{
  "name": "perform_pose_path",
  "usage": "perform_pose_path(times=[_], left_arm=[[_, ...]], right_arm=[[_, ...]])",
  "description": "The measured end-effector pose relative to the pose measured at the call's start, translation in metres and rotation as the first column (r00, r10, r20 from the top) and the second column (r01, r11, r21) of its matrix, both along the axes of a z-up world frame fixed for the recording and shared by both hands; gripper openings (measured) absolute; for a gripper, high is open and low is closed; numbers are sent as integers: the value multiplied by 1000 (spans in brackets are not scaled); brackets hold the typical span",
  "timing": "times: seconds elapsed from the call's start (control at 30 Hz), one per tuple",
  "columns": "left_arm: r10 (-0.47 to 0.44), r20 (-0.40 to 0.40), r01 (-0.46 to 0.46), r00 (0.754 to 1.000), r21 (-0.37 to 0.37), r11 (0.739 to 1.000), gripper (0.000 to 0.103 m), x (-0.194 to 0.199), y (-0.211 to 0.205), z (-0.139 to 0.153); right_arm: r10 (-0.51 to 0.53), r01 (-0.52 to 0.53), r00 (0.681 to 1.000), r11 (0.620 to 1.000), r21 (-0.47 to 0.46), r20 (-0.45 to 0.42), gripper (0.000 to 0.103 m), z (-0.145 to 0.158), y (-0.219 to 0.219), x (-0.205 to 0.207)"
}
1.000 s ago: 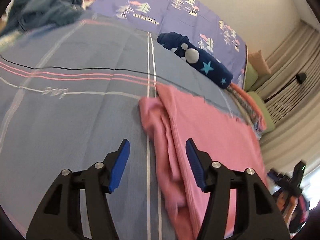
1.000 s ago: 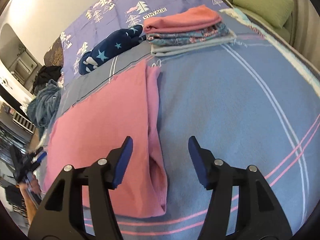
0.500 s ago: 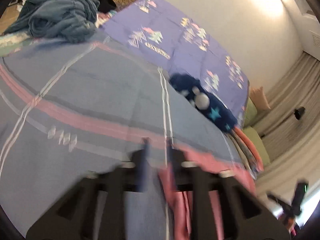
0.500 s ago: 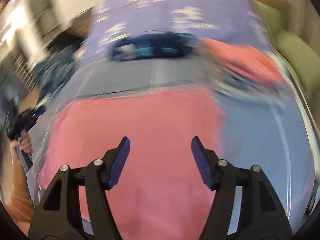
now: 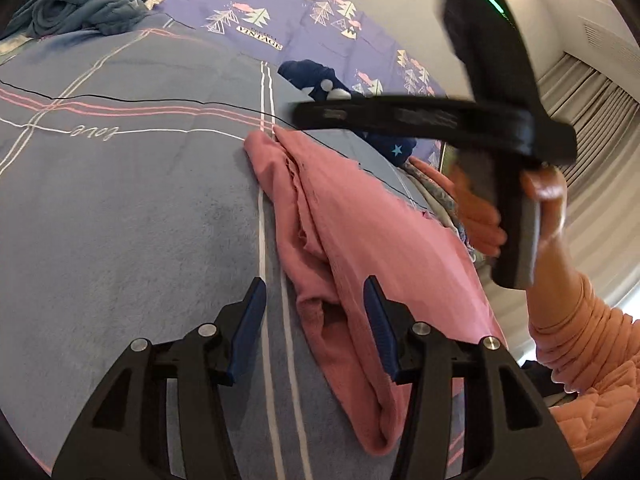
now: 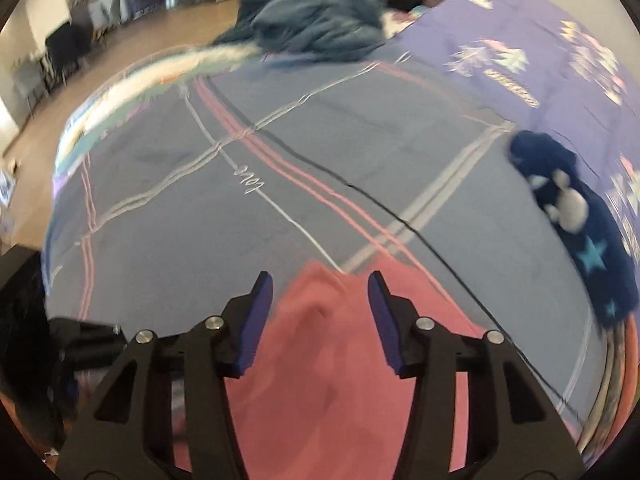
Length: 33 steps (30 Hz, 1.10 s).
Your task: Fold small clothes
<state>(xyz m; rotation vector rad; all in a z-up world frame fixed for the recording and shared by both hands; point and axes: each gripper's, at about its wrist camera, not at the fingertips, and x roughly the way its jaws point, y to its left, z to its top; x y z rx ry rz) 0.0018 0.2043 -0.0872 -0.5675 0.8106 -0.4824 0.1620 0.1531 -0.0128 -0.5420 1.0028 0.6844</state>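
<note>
A pink cloth [image 5: 360,220] lies partly folded on the blue-grey striped blanket [image 5: 120,220]. My left gripper [image 5: 314,312] hovers over its doubled-up left edge, which runs between the blue fingers. The jaws are opening and the pads do not press on it. In the right wrist view the cloth's far corner [image 6: 320,320] lies below my right gripper [image 6: 320,304]. Its jaws are closing, with the pads still off the fabric. A hand [image 5: 540,188] carries that gripper above the cloth's far side in the left wrist view.
A navy star-print garment [image 6: 580,216] lies behind the cloth, against purple tree-print bedding [image 5: 280,20]. A teal heap of clothes [image 5: 80,4] sits at the far left. Folded clothes [image 5: 452,188] are stacked at the right. A thin black cable [image 5: 120,99] crosses the blanket. An orange sleeve [image 5: 580,360] is at the right.
My right gripper swept from the cloth's right side across to its far left corner, rolling on the way, and narrowed. My left gripper tipped up, then came back over the cloth's folded edge.
</note>
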Motion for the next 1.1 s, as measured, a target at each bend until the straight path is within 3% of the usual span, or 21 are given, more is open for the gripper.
perform_pose_path(times=[0.1, 0.17, 0.2, 0.23, 0.33, 0.4, 0.5, 0.63, 0.7, 0.77, 0.83, 0.87, 0.93, 1.03, 1.07, 1.1], left_arm=[[-20, -14, 20, 1000, 1, 1000, 48, 4, -3, -3], [-37, -15, 37, 999, 0, 999, 36, 4, -4, -4], [-41, -23, 41, 999, 0, 999, 30, 4, -3, -5], [-47, -41, 47, 998, -3, 999, 11, 6, -3, -7], [-38, -50, 37, 998, -13, 999, 6, 4, -2, -10], [-27, -36, 28, 999, 23, 999, 6, -9, -5, -4], [-28, -26, 30, 999, 113, 993, 5, -21, -13, -1], [-20, -40, 23, 999, 75, 997, 4, -27, -2, -3], [-9, -29, 12, 1000, 81, 997, 4, -32, 4, -1], [-4, -13, 5, 1000, 78, 997, 4, -34, 10, 2], [-5, -2, 5, 1000, 57, 998, 11, -35, 15, 5], [-8, -1, 8, 1000, 45, 999, 24, -35, 14, 5], [-2, -18, 3, 1000, 49, 999, 34, -32, 12, 1], [-11, -13, 12, 1000, 84, 996, 33, -26, 0, 1], [-7, -10, 8, 1000, 94, 996, 12, -25, -1, 1], [1, -17, 1, 1000, 118, 993, 4, -23, -2, 1]], right_arm=[[-15, 15, 1000, 996, -91, 9, 49, -21, 24, 9], [-14, 13, 1000, 993, -115, -9, 49, -31, 32, 15], [-14, 12, 1000, 992, -129, -15, 43, -35, 34, 19], [-10, 7, 1000, 990, -140, -16, 0, -39, 35, 20], [-36, 36, 999, 988, -147, 6, 2, -46, 36, 25], [-94, 97, 995, 986, -139, 26, 2, -50, 34, 39], [-123, 120, 992, 989, -85, -25, 2, -57, 29, 47], [-161, 161, 987, 987, -10, 21, 3, -34, 16, 51], [-202, 201, 979, 978, 60, 14, 7, -12, -1, 57], [-196, 193, 980, 979, 69, 30, 10, 2, -14, 56], [-165, 164, 984, 986, 35, 59, 14, 8, -25, 51], [-151, 151, 987, 988, 14, 55, 15, 7, -32, 46], [-143, 143, 989, 990, -2, 32, 20, 1, -40, 41], [-118, 118, 993, 993, -17, -16, 25, -15, -44, 32], [-115, 115, 993, 993, -21, -22, 26, -20, -43, 30], [-121, 120, 992, 992, -28, -26, 26, -27, -42, 29]])
